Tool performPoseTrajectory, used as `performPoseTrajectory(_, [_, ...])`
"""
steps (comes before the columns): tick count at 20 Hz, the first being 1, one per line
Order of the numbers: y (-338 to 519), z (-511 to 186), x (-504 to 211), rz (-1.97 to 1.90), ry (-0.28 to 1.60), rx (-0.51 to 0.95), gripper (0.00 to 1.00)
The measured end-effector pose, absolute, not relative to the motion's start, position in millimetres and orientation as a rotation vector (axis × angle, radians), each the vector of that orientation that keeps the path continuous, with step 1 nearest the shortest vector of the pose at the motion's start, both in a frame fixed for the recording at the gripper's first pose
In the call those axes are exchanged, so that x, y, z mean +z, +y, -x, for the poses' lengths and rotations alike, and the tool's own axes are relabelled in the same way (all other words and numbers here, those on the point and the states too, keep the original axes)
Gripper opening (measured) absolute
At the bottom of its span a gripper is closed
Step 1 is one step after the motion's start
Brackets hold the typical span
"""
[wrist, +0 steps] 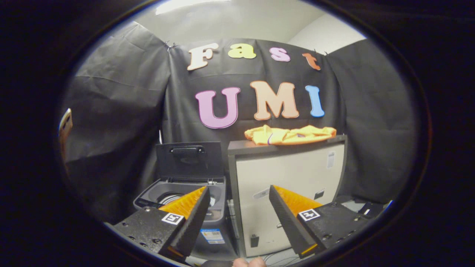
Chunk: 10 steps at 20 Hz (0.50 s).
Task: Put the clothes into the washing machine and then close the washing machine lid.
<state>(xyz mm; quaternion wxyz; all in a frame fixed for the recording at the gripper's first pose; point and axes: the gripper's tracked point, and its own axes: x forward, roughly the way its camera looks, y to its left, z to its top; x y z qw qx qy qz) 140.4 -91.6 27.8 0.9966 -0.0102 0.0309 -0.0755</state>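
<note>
A yellow-orange garment (pixel 290 135) lies crumpled on top of a pale cabinet (pixel 289 178) straight ahead, well beyond my fingers. To the cabinet's left stands a small top-loading washing machine (pixel 185 194) with its dark lid (pixel 190 159) raised upright, the drum opening showing behind my left finger. My gripper (pixel 239 189) is open, fingers spread wide with nothing between them, pointing at the cabinet front.
Black cloth walls close in the booth on the left, back and right. Dark flat items lie low to the right of the cabinet (pixel 365 207). A pale object (pixel 65 126) hangs at the far left wall. Fingertips of a hand (pixel 249 262) show beneath the gripper.
</note>
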Motion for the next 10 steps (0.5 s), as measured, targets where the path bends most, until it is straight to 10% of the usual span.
performPoseTrajectory(10, [-130,-202,72,0.122,0.109,-0.214,0.97])
